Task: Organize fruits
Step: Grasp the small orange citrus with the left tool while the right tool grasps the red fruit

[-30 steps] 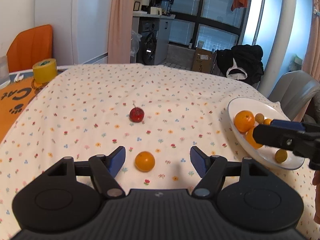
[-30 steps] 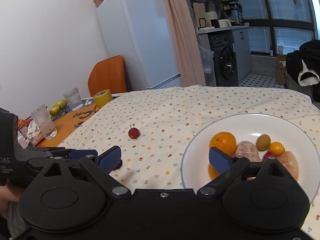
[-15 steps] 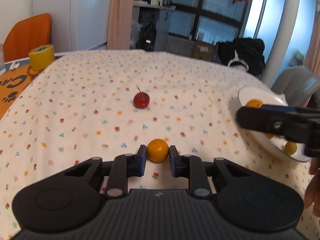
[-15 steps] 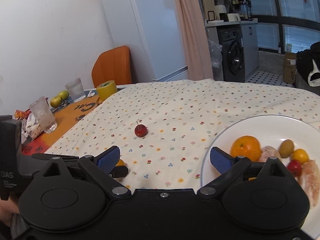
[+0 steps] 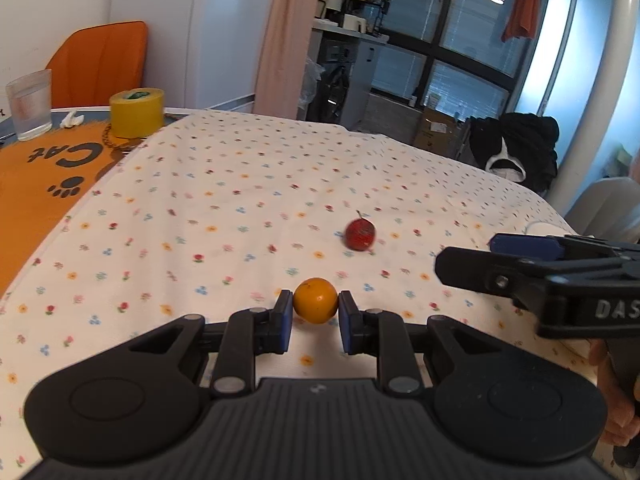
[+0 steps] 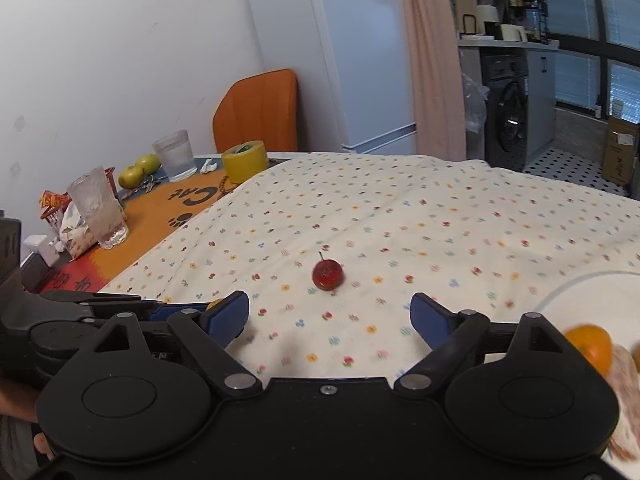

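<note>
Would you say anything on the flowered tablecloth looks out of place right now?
Only the small red fruit, which lies loose on the tablecloth, apart from the white plate holding the other fruit. The left gripper is shut on the small orange fruit. Nothing looks spilled or damaged.

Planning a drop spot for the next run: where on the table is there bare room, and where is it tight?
Free: the floral cloth beyond the red fruit, to its far edge, and the stretch between that fruit and the plate. Crowded: the orange mat corner with glasses, tape roll and green apples.
</note>
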A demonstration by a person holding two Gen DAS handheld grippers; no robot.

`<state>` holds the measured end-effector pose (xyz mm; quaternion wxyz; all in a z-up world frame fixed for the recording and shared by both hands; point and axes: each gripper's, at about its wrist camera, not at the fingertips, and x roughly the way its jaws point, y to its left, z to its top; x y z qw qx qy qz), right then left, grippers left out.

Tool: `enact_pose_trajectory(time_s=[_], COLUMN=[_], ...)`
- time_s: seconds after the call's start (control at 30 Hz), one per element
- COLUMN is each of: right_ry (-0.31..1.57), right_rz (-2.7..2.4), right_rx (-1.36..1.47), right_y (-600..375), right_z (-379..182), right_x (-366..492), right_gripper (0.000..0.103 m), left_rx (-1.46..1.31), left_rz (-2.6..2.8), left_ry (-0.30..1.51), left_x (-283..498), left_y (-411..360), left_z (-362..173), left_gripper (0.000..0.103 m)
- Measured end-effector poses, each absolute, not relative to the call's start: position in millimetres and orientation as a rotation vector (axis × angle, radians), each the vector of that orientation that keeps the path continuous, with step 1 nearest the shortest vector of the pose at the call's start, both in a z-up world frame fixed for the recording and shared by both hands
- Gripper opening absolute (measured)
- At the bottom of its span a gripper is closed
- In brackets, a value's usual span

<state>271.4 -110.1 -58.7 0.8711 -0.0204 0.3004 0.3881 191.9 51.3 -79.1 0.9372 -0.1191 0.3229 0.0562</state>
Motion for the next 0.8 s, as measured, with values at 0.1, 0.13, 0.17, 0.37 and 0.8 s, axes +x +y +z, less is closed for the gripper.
enact_pose_trajectory(time_s=[0.1,0.13,0.17,0.37,0.8], right_ry=[0.638,0.643,0.646,0.656,0.696], right_rz=[0.828,0.833,0.835,0.826,0.789], right_rx=[-0.067,-0.075,-0.083,-0.119,-0.186], right_y=[-97,-93,-89,-68,-36], right_z=[-60,-61,-62,-67,-85], right_x=[277,279,281,290,308], right_gripper=[0.080,0.079,0.077,0.069,0.043], left_rx=[-0.249,-0.252,-0.257,-0.280,-0.314], left_rz=[0.128,0.133,0.138,0.176,0.229], left_ry=[0.649,0.646,0.645,0.626,0.592], left_x=[190,190,190,187,174], left_y=[57,60,63,81,112], left_z=[-78,-77,-77,-77,-77], left_gripper=[0.022,0.022,0.022,0.022,0.022])
